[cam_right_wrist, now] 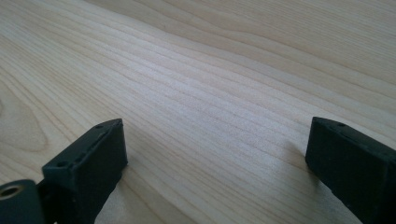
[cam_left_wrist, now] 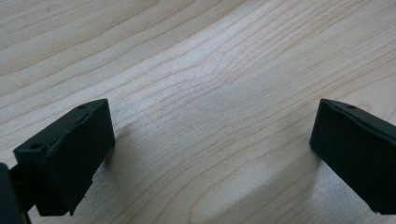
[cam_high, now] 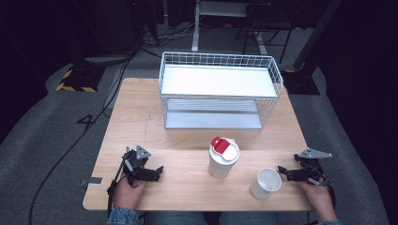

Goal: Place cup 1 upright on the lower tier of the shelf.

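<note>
Bare table (cam_high: 141, 117) at left and centre of frame; lidded cup (cam_high: 223, 159), open cup (cam_high: 265, 183) block lower right; wire rack (cam_high: 218, 89) blocks top.

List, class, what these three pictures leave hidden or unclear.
- Inside of the open white paper cup: the high view is too small to show any contents.
- Contents of the white cup with the red-and-white lid: the lid covers it.
- Lower shelf of the white wire rack: its upper shelf partly hides it.

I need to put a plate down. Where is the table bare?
Bare: the left strip beside the wire rack, and the patch between the left gripper and the lidded cup. Crowded: front right, around the open cup and right gripper.
</note>
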Demonstrator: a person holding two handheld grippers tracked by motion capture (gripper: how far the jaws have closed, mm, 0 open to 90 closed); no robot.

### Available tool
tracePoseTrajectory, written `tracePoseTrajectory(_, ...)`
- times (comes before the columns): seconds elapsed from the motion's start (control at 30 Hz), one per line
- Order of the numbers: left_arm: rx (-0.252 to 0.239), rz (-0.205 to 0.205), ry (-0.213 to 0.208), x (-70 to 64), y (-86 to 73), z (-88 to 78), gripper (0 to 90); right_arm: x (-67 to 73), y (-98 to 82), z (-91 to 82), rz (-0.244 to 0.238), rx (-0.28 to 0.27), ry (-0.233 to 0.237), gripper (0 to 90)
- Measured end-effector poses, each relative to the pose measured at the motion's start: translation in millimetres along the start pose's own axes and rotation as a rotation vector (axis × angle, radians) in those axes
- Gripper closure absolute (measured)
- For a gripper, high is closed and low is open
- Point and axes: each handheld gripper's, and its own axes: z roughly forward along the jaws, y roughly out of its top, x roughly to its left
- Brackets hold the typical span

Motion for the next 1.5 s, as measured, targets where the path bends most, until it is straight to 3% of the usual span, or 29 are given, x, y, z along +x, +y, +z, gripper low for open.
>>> tracePoseTrajectory(0.23,-0.003,-0.007,0.005,-0.2,2.1,2.2,0.4,0.4,0.4,0.3,0.008,-0.002,-0.008,6.5)
tracePoseTrajectory(0.33,-0.002,-0.01,0.01,0.3,5.6,5.0,0.4,-0.2,-1.4,-2.4,0.034,-0.022,-0.036,14.4)
tracePoseTrajectory(0.77,-0.002,-0.012,0.012,0.6,7.6,6.7,0.4,0.7,-2.6,-3.9,0.013,-0.022,-0.02,13.7)
tracePoseTrajectory(0.87,0.0,-0.012,0.011,0.7,7.6,6.6,0.4,2.4,-3.7,-6.1,0.003,-0.042,-0.028,13.8)
tracePoseTrajectory(0.97,0.0,-0.015,0.012,0.6,7.7,6.8,0.4,1.7,-5.8,-15.4,0.015,-0.09,-0.001,14.1)
tracePoseTrajectory(1.23,0.0,-0.016,0.024,0.7,8.9,7.6,0.4,8.9,-6.5,-36.9,-0.002,-0.117,0.013,14.6)
tracePoseTrajectory(1.5,0.0,-0.016,0.024,0.7,8.8,7.6,0.4,26.2,-8.3,-58.4,-0.018,-0.144,0.038,14.7)
